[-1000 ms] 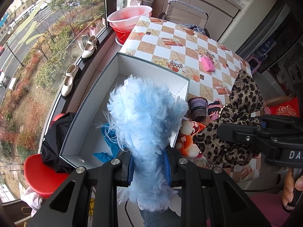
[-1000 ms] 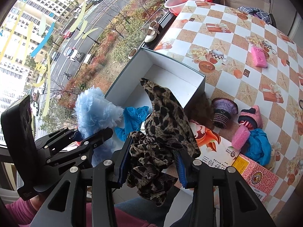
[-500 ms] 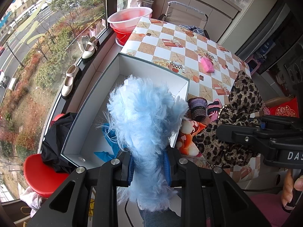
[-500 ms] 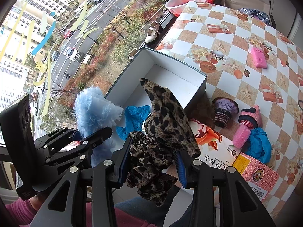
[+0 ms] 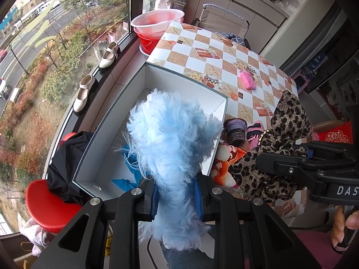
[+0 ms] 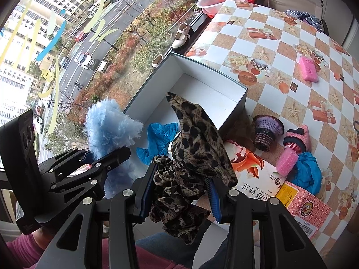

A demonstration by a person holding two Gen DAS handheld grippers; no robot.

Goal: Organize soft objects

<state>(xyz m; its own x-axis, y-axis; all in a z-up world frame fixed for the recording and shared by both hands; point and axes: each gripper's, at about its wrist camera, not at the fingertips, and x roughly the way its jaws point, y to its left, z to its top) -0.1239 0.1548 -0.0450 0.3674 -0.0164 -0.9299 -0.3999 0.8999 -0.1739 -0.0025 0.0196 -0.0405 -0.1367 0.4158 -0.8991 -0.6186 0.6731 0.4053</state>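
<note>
White box [image 5: 157,103] sits at the table's window edge. Left gripper [image 5: 177,195] is clamped on the blue fluffy piece [image 5: 170,139], right gripper [image 6: 179,192] on the leopard cloth [image 6: 197,148]. We should carry both over the box's opening and release low.

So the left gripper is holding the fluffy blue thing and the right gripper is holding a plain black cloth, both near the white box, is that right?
Not quite. The right gripper holds a leopard-print cloth, not a plain black one, as the right wrist view shows. The left gripper does hold the fluffy blue thing, both near the white box.
</note>
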